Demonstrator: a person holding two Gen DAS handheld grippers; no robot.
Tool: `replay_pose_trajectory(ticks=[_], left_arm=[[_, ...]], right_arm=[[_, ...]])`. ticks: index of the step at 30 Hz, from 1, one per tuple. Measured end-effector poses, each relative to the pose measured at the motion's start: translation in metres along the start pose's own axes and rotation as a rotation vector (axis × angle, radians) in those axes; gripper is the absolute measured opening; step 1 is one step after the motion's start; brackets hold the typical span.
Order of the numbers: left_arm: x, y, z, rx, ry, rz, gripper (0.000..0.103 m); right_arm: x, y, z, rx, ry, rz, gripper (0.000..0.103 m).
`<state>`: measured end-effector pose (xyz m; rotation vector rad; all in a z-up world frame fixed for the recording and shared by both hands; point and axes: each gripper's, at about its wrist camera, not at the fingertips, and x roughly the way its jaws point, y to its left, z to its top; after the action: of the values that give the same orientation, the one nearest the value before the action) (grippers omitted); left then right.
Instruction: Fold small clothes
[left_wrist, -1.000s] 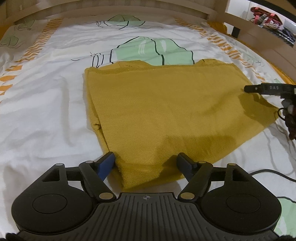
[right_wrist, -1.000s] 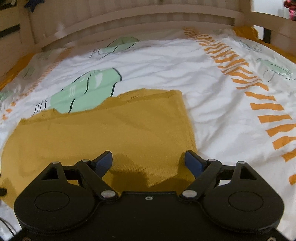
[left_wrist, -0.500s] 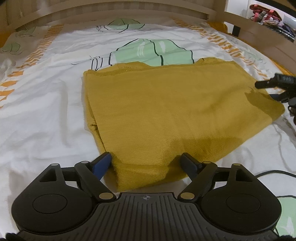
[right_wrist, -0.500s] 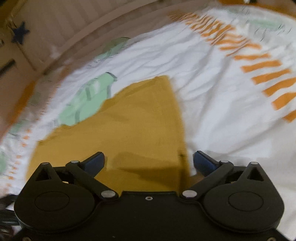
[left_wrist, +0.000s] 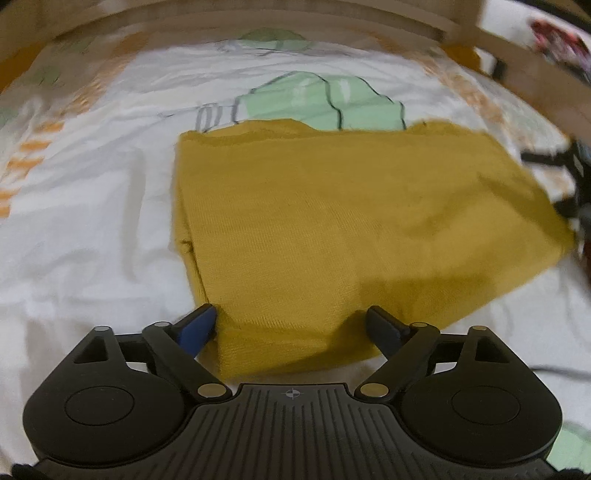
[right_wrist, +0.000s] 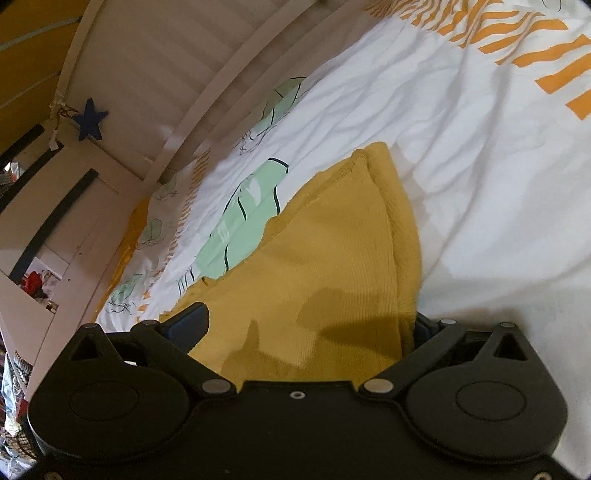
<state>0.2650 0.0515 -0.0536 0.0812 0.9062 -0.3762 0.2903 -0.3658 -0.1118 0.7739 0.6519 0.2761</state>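
Left wrist view showed the left tool (left_wrist: 291, 321) angled down over a bed (left_wrist: 92, 236), its two fingers spread wide to either side of the near corner of a mustard-yellow knit garment (left_wrist: 332, 229). Neither finger pressed on the cloth; the blue pad (left_wrist: 197, 326) on the left stood just beside the folded edge, and the fabric lay loose between the two. Ahead of the tool the garment lay flat as a rough rectangle, doubled over, with a layered edge showing along its left side. Beyond it the white bedsheet carried a green cactus print (left_wrist: 317, 103) and orange stripes, with a wooden bed rail (left_wrist: 258, 22) at the far end. Off to the right of the tool, at the garment's far corner, a dark blurred shape was probably the other tool, though the blur made that uncertain.

Right wrist view, rolled to a slant, showed the right tool (right_wrist: 310, 326) with its fingers also spread wide, straddling the opposite corner of the garment (right_wrist: 332, 266); nothing was pinched. Cloth filled the gap and its thick folded edge touched or nearly touched the right finger.

As a judgement, at least one fold appeared done. Gripping both near corners and carrying them over for a further fold seemed to remain, and neither grip had been made.
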Motion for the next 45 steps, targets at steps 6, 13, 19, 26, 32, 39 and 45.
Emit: replay_pose_trajectory(ticks=[6,13,19,26,32,39,45], left_arm=[[-0.023,-0.02,0.027,-0.058,-0.058,0.006,0.076],[-0.002,-0.068,0.082,-0.085,-0.102,0.004,0.076],[0.04,-0.099,0.102,-0.07,-0.084,0.132,0.076],[0.074,-0.095,0.11,-0.167,-0.007,0.16,0.076],[0.1,-0.101,0.105,-0.125,0.025,0.223,0.078],[0.09,-0.1,0.107,-0.141,0.042,0.216,0.076],[0.071,-0.11,0.089,-0.108,0.055,0.178,0.076]], right_arm=[[-0.002,0.0,0.0,-0.001,0.009,-0.008,0.103],[0.003,0.0,0.005,0.005,0.019,-0.01,0.103],[0.003,-0.002,0.007,0.023,0.027,-0.003,0.103],[0.002,-0.004,0.008,0.036,0.034,-0.001,0.103],[0.002,-0.005,0.01,0.051,0.039,0.005,0.103],[0.001,-0.007,0.01,0.066,0.042,0.017,0.103],[0.001,-0.008,0.011,0.068,0.043,0.02,0.103]])
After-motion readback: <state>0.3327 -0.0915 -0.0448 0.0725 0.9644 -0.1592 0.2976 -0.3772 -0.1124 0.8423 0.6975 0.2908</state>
